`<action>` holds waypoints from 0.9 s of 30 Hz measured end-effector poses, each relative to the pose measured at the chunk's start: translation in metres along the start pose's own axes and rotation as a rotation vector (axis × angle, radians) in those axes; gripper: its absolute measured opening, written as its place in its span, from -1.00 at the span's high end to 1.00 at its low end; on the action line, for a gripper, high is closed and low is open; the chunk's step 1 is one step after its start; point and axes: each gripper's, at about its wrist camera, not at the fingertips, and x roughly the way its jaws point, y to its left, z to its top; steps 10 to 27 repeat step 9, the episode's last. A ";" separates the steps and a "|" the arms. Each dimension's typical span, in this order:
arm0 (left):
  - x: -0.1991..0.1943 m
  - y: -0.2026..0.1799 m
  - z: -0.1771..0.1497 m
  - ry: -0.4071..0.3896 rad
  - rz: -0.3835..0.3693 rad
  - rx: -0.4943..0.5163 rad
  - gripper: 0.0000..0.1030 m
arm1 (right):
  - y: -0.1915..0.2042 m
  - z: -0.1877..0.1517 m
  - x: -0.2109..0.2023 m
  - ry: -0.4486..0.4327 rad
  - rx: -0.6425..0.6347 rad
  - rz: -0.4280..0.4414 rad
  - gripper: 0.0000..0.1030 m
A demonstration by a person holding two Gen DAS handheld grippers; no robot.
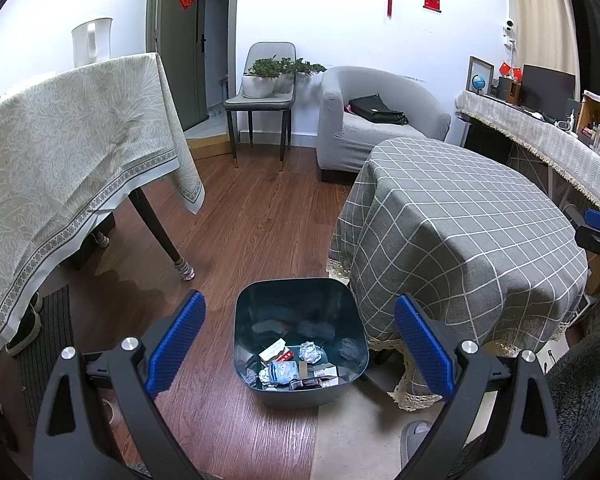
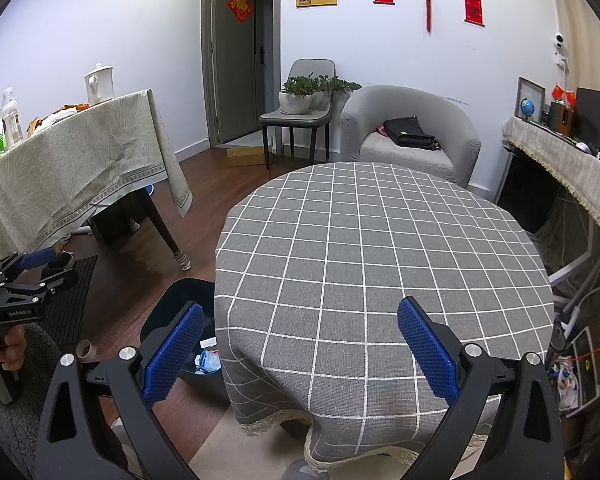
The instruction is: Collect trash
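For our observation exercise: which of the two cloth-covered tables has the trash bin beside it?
The round table under the grey checked cloth; the dark bin stands at its edge, apart from the beige-clothed table.

— What do your tongs look like?
— My left gripper [image 1: 300, 344] and right gripper [image 2: 300, 350] match: black triangular-cutout arms, silver round screws near the pads, blue dimpled pads [image 1: 176, 344].
— Any markings?
— White "GenRobot.AI" lettering on the left's body; my bare-skinned left hand [image 2: 4, 350] shows beneath it.

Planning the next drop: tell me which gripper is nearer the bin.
Left. The left gripper hovers open right over the bin; the right gripper is off to its side, above the checked table.
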 end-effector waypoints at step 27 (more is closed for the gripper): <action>0.001 -0.001 0.000 0.003 0.001 0.005 -0.88 | 0.000 0.001 0.000 0.000 0.000 0.000 -0.91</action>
